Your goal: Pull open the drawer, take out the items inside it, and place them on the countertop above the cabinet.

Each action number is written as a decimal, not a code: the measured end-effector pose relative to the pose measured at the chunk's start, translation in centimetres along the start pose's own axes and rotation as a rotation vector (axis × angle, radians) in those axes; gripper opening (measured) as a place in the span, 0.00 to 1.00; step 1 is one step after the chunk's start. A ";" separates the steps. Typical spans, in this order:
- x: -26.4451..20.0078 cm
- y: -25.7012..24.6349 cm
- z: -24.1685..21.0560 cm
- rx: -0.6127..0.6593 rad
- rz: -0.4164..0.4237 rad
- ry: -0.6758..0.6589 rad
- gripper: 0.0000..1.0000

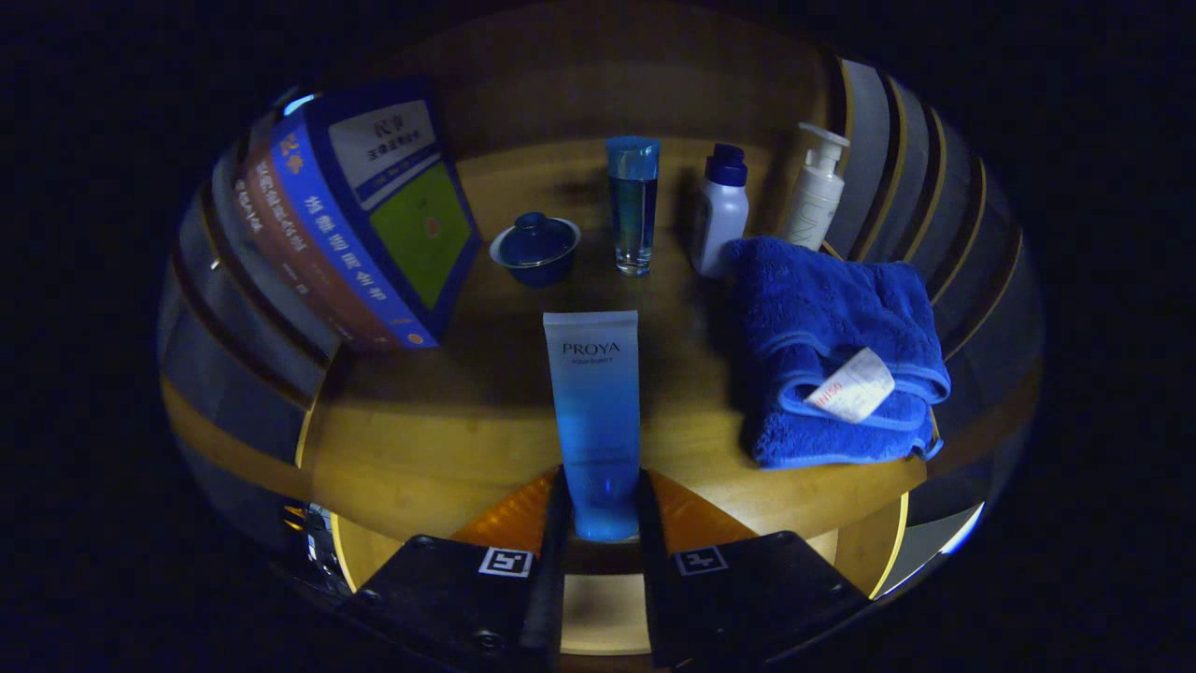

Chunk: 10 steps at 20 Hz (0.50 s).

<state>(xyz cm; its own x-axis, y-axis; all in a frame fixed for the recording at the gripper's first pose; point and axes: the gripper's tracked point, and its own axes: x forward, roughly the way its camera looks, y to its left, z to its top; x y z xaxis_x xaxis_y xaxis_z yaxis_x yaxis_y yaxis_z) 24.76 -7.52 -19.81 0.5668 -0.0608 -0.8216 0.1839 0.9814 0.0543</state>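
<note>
Wooden countertop [448,439] ran wide under a dim light, and the things on it read from left to right; first a slanted blue box [374,224], leaning on the wall slats, then a small dark-blue lidded bowl [534,248] just beside it; next a tall glass bottle of blue liquid [633,206], a white bottle with a dark cap [721,210], and a white pump bottle [816,187] at the back; last, a folded blue towel [832,355] with its tag showing, lying well to the right.

Between all this the gripper [603,514] held a blue-and-white tube [595,411] — both fingers pressed on its lower, bluer end, one on each side, closed firmly on it; the tube pointed forward over the wood toward the glass bottle, its far end short of it. Whether its length rested on the countertop or hung just above could not be told.

The step in hand seemed to be setting this drawer item down. The risks lay in the release: let go too high, the tube could drop and roll toward the front edge — it was round and slick; pushed too far forward, it might tip the glass bottle; swung right, it would catch the towel.
</note>
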 end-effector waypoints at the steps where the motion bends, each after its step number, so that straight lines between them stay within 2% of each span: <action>1: 0.3 -0.2 0.2 0.009 -0.002 0.002 0.40; 5: 1.4 -0.5 0.3 0.048 0.017 0.012 0.43; 9: 0.3 0.2 0.9 0.037 0.036 -0.030 0.91; 10: 0.1 0.4 0.8 0.038 0.044 -0.038 0.96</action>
<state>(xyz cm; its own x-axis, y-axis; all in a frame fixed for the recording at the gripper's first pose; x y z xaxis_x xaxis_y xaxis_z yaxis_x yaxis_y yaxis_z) 25.56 -7.24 -19.44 0.6054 -0.0249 -0.7955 0.1875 0.9758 0.1121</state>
